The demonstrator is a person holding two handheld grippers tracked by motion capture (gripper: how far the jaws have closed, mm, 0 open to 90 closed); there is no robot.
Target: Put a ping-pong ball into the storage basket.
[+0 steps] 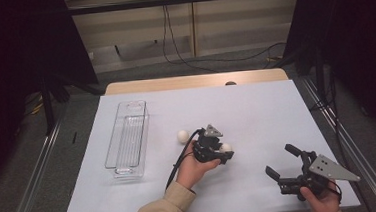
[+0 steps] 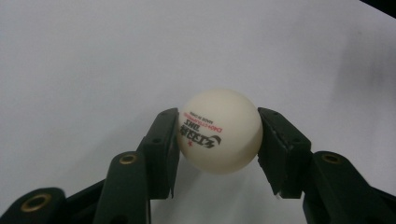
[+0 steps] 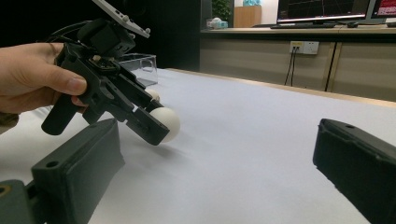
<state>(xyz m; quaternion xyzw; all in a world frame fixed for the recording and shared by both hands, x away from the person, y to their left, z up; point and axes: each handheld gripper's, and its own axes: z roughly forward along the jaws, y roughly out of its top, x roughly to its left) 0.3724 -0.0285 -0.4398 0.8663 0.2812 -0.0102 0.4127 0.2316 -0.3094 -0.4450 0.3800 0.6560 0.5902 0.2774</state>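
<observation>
Balls: 2 (image 1: 226,147) (image 1: 183,136); tray: 1 (image 1: 128,135)

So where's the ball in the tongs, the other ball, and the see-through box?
Held ping-pong ball (image 2: 219,131), left gripper view: its printed front.
Loose ping-pong ball (image 1: 183,136), high view: its top.
Clear plastic box (image 1: 113,150), high view: its left wall.

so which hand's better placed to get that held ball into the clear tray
Left, I'd say. The left gripper is already shut on a ball and sits closer to the clear tray. The right gripper is open, holds nothing, and is farther from it.
</observation>
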